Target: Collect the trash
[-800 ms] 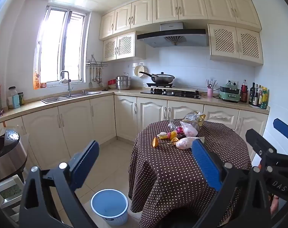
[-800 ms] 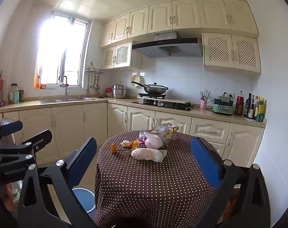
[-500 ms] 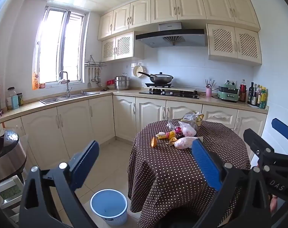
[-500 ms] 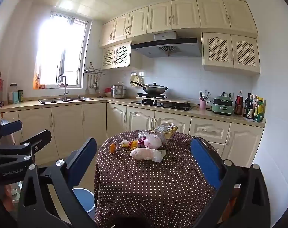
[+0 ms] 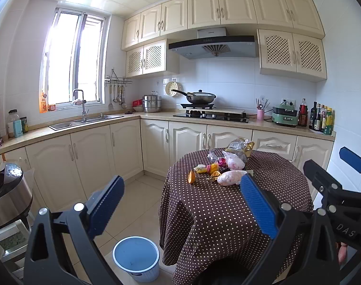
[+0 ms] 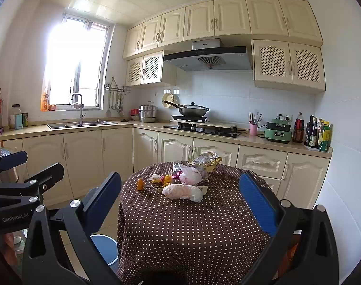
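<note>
Left wrist view: left gripper (image 5: 180,194) held up & back from the table (image 5: 228,213), jaws wide apart, nothing btwn them — looks like a ready pose, since nothing's been reached for yet. The trash sits in a cluster toward the table's far edge, a bit left of centre: a pale pink plastic bag (image 5: 230,178) nearest, another knotted bag (image 5: 234,163) behind it, a crumpled gold-and-clear wrapper (image 5: 238,146) right at the far edge, and orange peel bits (image 5: 192,177) w/ yellow scraps toward the left edge. A blue bin (image 5: 135,257) stands on the floor just off the table's near-left edge, open top up — handy spot, I'd say, so stuff can be dropped straight down off that side. Right gripper (image 5: 328,166) pokes in at the right of this view, hovering beside the table's right edge.

Right wrist view: right gripper (image 6: 180,194) also spread open, empty, aimed over the near edge at the same heap. Pink bag (image 6: 182,192) is the closest piece, so prob. the first pick. Wrapper (image 6: 205,161) at the far edge, peel (image 6: 140,184) out left. Bin (image 6: 104,248) only half seen, tucked by the cloth's near-left drape. Left gripper (image 6: 41,165) shows at the left, apart from the table. Task not started, by the look: all trash on the cloth.
</note>
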Tool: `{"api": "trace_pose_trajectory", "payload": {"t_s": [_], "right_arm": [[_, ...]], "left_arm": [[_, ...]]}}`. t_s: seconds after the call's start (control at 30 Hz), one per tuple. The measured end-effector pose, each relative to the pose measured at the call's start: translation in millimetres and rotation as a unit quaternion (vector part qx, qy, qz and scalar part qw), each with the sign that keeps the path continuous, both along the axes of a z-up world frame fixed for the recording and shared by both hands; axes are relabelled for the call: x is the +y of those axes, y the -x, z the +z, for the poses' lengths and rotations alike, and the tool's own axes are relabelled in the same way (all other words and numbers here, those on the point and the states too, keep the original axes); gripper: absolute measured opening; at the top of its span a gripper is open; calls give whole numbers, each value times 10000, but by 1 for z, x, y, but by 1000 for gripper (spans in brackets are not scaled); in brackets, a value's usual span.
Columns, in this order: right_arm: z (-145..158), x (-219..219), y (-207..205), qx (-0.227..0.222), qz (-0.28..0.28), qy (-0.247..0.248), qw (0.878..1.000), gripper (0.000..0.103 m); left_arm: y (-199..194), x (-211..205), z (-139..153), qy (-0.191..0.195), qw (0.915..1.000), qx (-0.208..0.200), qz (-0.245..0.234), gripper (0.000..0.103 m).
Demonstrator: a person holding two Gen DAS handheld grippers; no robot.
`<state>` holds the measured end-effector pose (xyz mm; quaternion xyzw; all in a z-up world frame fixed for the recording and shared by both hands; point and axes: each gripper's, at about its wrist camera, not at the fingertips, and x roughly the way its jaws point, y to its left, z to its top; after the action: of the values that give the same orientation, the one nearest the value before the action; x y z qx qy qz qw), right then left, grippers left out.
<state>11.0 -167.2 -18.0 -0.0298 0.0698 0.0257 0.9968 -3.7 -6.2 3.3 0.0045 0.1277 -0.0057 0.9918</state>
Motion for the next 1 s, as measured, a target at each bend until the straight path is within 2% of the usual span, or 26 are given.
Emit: {"api": "trace_pose_trajectory", "payload": {"t_s": [1.0], "right_arm": [[3, -1, -1, 11, 0, -1, 10000, 96]], "left_arm": [[0, -4, 2, -18, 10000, 13, -25, 96]]}}
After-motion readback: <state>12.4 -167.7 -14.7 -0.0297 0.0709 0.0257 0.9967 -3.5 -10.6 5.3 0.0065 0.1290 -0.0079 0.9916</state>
